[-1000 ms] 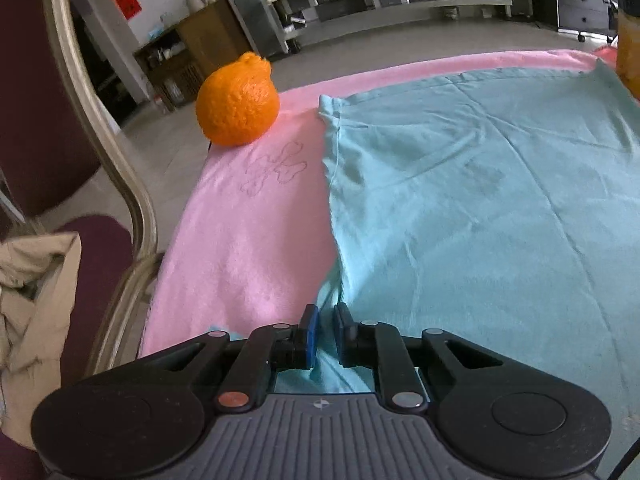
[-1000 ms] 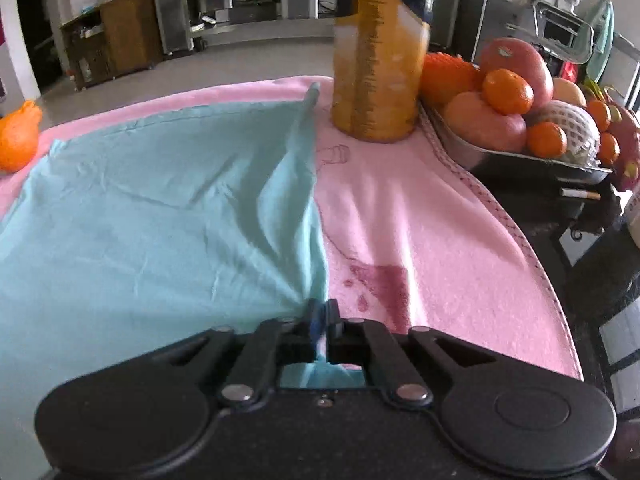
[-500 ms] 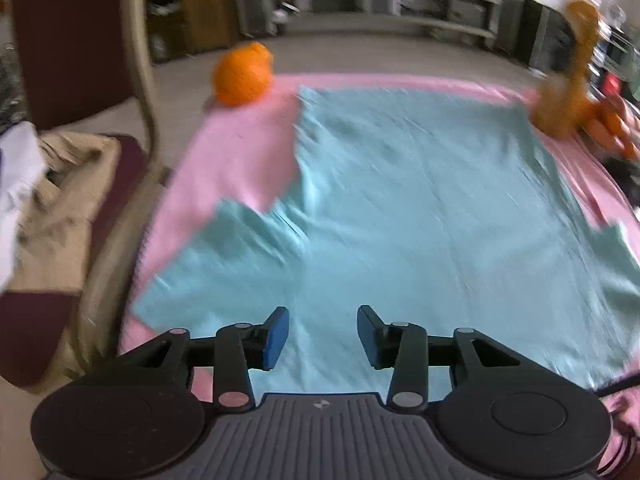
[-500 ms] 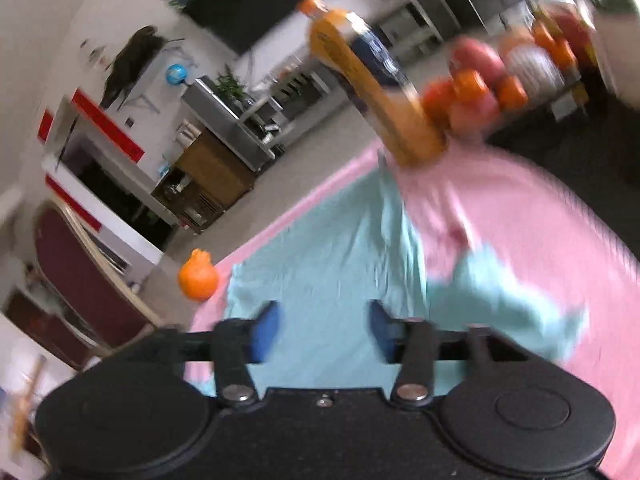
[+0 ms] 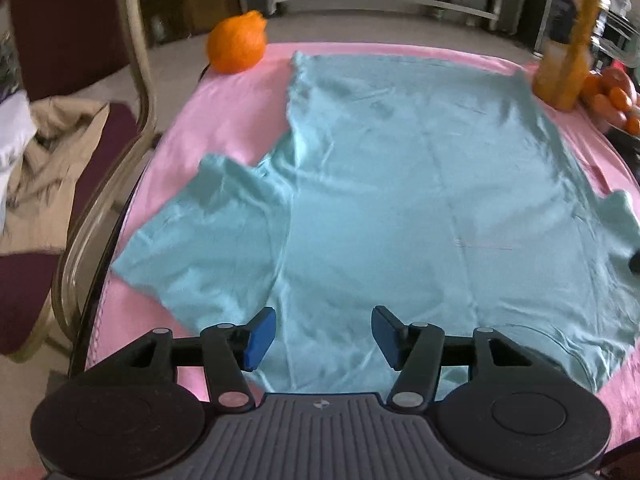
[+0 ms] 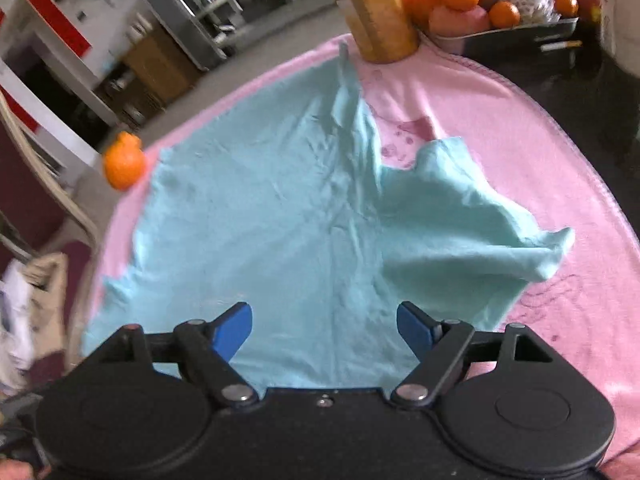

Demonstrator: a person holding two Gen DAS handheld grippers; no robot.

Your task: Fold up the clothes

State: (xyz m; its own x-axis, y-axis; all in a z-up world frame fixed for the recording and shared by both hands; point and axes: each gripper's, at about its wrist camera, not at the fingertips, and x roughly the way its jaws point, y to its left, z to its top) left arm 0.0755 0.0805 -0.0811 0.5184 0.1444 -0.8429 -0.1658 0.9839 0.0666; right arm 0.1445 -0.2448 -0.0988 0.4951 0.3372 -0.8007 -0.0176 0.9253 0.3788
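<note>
A light blue T-shirt [image 5: 400,184] lies spread on a pink cloth [image 5: 224,120] that covers the table. Its left sleeve [image 5: 208,232] lies flat; its right sleeve [image 6: 480,232] is rumpled and partly raised. My left gripper [image 5: 323,334] hovers above the shirt's near edge, jaws opening, nothing between the blue pads. My right gripper [image 6: 325,330] hangs over the shirt [image 6: 280,220] near its right side, jaws also opening and holding nothing.
An orange fruit [image 5: 237,45] sits at the far left corner of the cloth. A juice bottle [image 5: 568,40] and a tray of fruit [image 6: 504,4] stand at the far right. A dark red chair [image 5: 60,120] with heaped clothes [image 5: 44,168] stands left of the table.
Both grippers were shut on the shirt near its sleeves; they let go, opened wide and drew back and up. The shirt now lies spread with both sleeves out.
</note>
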